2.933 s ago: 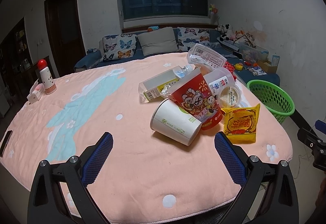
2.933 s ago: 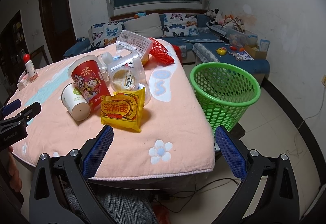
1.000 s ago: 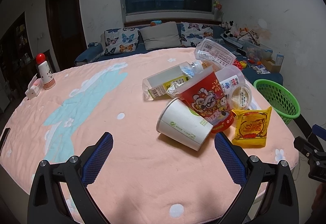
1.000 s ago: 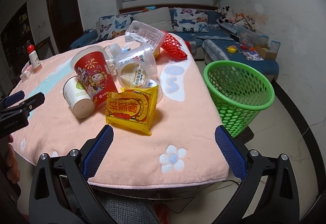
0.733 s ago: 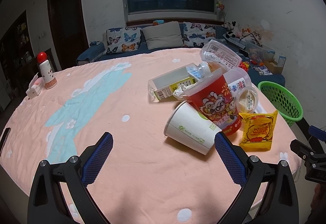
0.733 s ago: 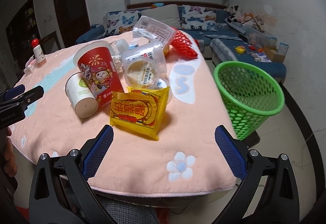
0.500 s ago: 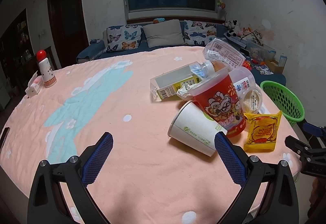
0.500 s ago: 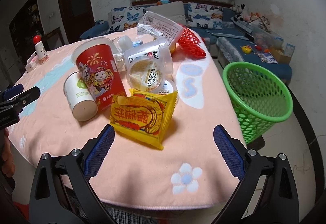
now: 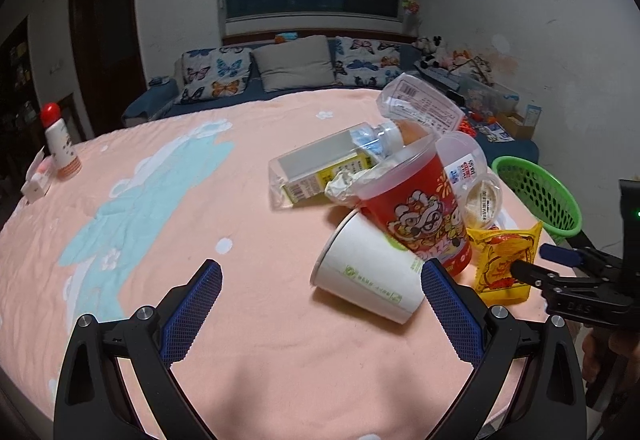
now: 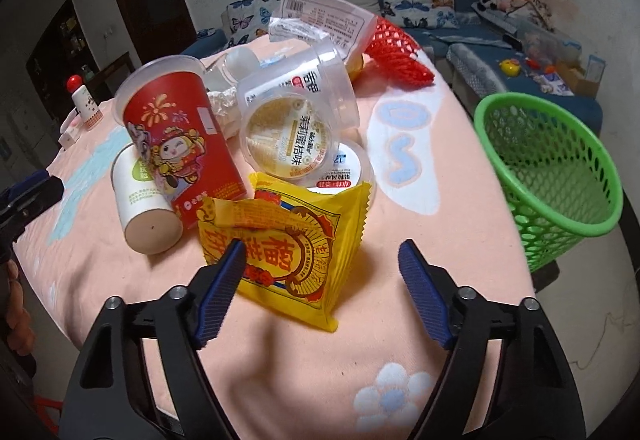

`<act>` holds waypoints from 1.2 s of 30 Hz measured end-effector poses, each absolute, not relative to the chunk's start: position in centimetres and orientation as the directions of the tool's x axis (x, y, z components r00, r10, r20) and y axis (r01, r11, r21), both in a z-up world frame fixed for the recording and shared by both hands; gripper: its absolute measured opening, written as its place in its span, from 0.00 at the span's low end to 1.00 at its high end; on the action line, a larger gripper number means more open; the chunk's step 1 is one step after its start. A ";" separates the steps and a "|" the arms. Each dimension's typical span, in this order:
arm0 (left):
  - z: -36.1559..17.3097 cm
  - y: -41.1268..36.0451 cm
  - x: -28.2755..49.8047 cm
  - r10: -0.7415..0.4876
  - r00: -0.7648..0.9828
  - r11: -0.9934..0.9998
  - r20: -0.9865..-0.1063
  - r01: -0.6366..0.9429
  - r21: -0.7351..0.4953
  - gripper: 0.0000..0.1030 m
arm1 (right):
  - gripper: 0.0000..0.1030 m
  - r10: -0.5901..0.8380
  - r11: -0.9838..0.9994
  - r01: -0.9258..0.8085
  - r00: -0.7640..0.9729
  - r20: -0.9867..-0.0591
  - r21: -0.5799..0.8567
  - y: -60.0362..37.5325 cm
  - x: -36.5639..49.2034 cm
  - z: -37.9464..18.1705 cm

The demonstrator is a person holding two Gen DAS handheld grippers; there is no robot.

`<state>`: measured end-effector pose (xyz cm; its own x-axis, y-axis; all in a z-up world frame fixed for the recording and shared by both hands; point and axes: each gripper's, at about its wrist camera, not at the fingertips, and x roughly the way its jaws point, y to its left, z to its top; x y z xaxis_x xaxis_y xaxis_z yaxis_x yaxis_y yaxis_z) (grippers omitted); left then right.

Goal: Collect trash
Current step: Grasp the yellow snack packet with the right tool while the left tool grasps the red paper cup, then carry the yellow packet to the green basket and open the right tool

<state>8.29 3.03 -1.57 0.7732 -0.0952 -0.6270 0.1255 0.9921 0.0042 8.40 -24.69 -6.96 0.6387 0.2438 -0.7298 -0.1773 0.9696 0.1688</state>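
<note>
A pile of trash lies on the pink tablecloth (image 9: 248,215). A yellow snack bag (image 10: 292,248) lies nearest; it also shows in the left wrist view (image 9: 502,264). My right gripper (image 10: 322,264) is open, its jaws straddling the near end of the bag, apart from it. Behind the bag stand a red cup (image 10: 180,135), a white paper cup on its side (image 10: 142,199), clear plastic tubs (image 10: 296,115), a wrapper (image 10: 320,15) and red netting (image 10: 396,55). My left gripper (image 9: 320,292) is open and empty, just short of the white cup (image 9: 368,280).
A green mesh basket (image 10: 556,167) stands on the floor right of the table. A red-capped bottle (image 9: 60,143) and a small white box (image 9: 38,183) sit at the table's far left. A sofa with cushions (image 9: 296,63) lies beyond.
My right gripper has moved forward and down to the yellow bag, which now lies between its jaws. My left gripper has moved closer to the white cup.
</note>
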 end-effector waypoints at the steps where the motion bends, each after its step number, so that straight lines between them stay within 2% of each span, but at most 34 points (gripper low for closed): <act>1: -1.5 2.9 8.5 -0.099 0.776 0.991 -0.623 0.135 0.010 0.94 | 0.68 0.251 0.968 -0.179 0.635 -0.730 0.177 -24.7 8.4 -7.0; 9: -0.5 1.7 10.2 -0.188 0.774 0.965 -0.604 0.260 0.033 0.94 | 0.37 0.287 0.958 -0.202 0.639 -0.714 0.204 -24.5 8.3 -6.9; 15: 0.3 -0.4 12.2 -0.252 0.766 0.921 -0.591 0.378 0.097 0.93 | 0.22 0.288 0.958 -0.203 0.651 -0.703 0.205 -24.7 7.8 -6.6; 19: 0.5 -1.3 13.7 -0.313 0.727 0.881 -0.611 0.462 0.098 0.92 | 0.18 0.290 0.957 -0.212 0.661 -0.692 0.198 -24.9 6.9 -5.9; 21: 0.5 -1.8 14.6 -0.347 0.695 0.859 -0.629 0.505 0.084 0.82 | 0.17 0.284 0.959 -0.211 0.671 -0.684 0.191 -25.1 6.5 -5.5; 31: -1.1 -4.1 16.8 -0.405 0.568 0.756 -0.717 0.649 0.086 0.64 | 0.16 0.269 0.963 -0.200 0.702 -0.660 0.180 -26.8 6.0 -3.3; 33: -1.5 -4.3 17.5 -0.413 0.536 0.741 -0.736 0.668 0.071 0.55 | 0.16 0.268 0.963 -0.197 0.706 -0.656 0.182 -27.2 6.0 -2.9; 36: -1.9 -4.3 18.0 -0.433 0.497 0.721 -0.752 0.692 0.043 0.51 | 0.16 0.263 0.965 -0.190 0.709 -0.655 0.183 -27.9 6.2 -2.4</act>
<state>17.99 -4.35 -1.95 0.4971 -0.4328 -0.7520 0.6921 0.7205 0.0428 6.23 -27.85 -2.39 0.7086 0.2635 -0.6546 -0.1896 0.9647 0.1830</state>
